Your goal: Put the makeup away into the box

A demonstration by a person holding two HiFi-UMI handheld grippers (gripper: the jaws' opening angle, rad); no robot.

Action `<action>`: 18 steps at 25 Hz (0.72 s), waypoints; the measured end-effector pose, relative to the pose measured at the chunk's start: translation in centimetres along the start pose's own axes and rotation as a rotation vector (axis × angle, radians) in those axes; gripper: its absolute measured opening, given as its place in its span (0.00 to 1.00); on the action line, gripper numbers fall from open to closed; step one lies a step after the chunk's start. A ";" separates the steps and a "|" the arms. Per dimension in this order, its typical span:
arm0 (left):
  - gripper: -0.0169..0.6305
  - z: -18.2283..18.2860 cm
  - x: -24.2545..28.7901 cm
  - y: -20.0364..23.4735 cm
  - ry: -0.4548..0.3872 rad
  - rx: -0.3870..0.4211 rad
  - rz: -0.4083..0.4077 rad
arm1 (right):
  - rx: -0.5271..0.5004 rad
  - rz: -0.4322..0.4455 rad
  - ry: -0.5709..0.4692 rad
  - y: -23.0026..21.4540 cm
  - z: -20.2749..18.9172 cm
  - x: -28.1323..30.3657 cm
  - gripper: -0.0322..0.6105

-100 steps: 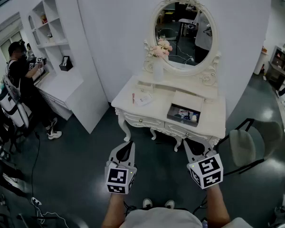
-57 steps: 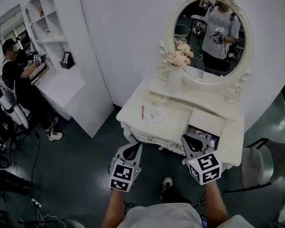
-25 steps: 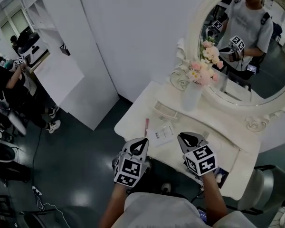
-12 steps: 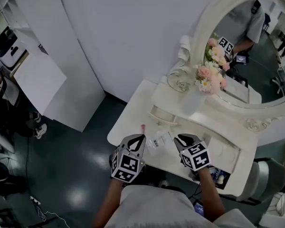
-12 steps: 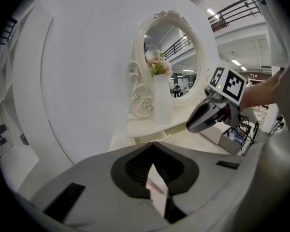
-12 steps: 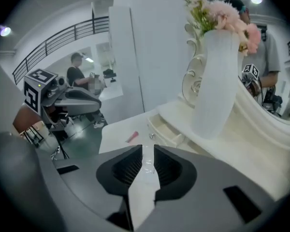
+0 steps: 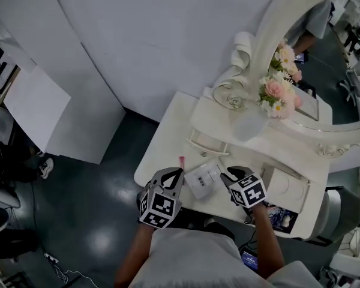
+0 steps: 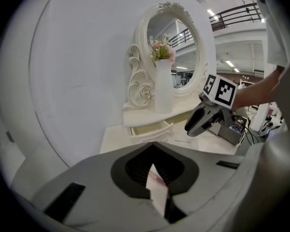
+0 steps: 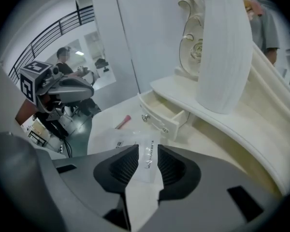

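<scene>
A clear plastic packet lies on the white dressing table near its front edge, with a pink stick just left of it. My left gripper hangs low over the table beside the stick, jaws together and holding nothing; the stick shows through a thin slit between them. My right gripper points steeply down at the packet's right end. Its jaws are opening, and the packet shows below the gap, untouched. The dark open box with makeup sits at the table's right front.
A small open drawer sticks out of the raised shelf behind the packet. A white vase with pink flowers and the oval mirror stand further back. The box's white lid stands right of my right gripper. Dark floor lies left.
Both grippers came down and forward to the table's front edge, on either side of the packet. The right jaws have parted. The head view has closed in on the table.
</scene>
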State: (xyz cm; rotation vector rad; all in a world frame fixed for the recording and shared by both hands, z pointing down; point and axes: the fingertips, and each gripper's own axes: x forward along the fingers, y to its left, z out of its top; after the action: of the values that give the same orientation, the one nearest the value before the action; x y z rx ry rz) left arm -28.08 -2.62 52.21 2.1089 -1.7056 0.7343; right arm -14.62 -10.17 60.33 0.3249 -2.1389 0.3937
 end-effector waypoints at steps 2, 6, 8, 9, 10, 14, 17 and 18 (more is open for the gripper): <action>0.06 -0.7 0.5 -0.1 0.014 0.002 -0.023 | 0.023 -0.005 0.014 -0.4 -0.5 0.8 0.21; 0.06 -1.6 1.4 -0.3 0.036 0.013 -0.063 | 0.076 0.007 0.031 -1.0 -1.3 2.3 0.25; 0.06 -1.8 1.8 -0.6 0.044 0.026 -0.081 | 0.094 0.018 0.036 -1.2 -1.5 2.9 0.25; 0.06 -2.0 2.0 -0.7 0.048 0.032 -0.091 | 0.103 0.023 0.040 -1.3 -1.6 3.1 0.26; 0.06 -2.1 2.2 -0.8 0.052 0.038 -0.100 | 0.112 0.029 0.045 -1.4 -1.8 3.3 0.26; 0.06 -2.4 2.5 -1.0 0.065 0.044 -0.123 | 0.136 0.060 0.075 -1.6 -2.6 4.0 0.27; 0.06 -2.5 2.7 -0.9 0.071 0.050 -0.130 | 0.139 0.068 0.092 -1.5 -3.1 4.2 0.27; 0.06 -2.5 2.7 -0.9 0.071 0.053 -0.130 | 0.140 0.068 0.094 -1.4 -3.2 4.2 0.27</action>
State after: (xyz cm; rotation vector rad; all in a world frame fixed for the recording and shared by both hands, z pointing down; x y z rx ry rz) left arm -27.30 -3.24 55.89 2.1786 -1.5116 0.8140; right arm -14.05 -10.55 65.73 0.3077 -2.0386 0.5890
